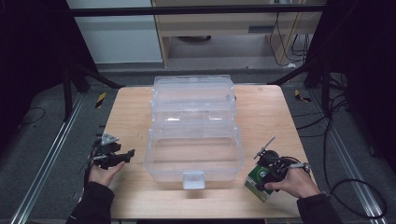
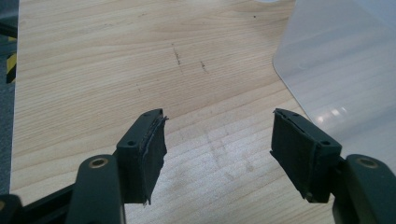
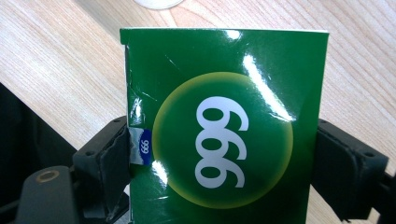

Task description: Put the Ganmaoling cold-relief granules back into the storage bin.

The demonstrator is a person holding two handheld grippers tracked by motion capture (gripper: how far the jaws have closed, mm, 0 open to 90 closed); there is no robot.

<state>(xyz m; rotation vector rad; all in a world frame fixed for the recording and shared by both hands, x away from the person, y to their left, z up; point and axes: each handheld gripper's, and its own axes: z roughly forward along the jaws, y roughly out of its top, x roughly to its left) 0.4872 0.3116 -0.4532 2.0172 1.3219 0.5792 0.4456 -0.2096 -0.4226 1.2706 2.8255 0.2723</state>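
A glossy green box (image 3: 219, 126) with a white 999 in a yellow-ringed circle stands between the jaws of my right gripper (image 3: 224, 140), and the black pads (image 3: 116, 158) lie against both of its sides. In the high view this green box (image 1: 258, 183) is at the table's front right, tilted, with my right gripper (image 1: 263, 177) around it. My left gripper (image 1: 127, 155) hovers at the front left, pointing toward the clear container. Its jaws stand wide apart over bare wood in the left gripper view (image 2: 219, 135), with nothing between them.
A large clear plastic storage container (image 1: 154, 158) with its lid folded back occupies the middle of the wooden table (image 1: 130, 107); its front latch (image 1: 193, 179) faces me. A corner of that container (image 2: 336, 60) lies to the right of the left jaws. The table's front edge is close to both hands.
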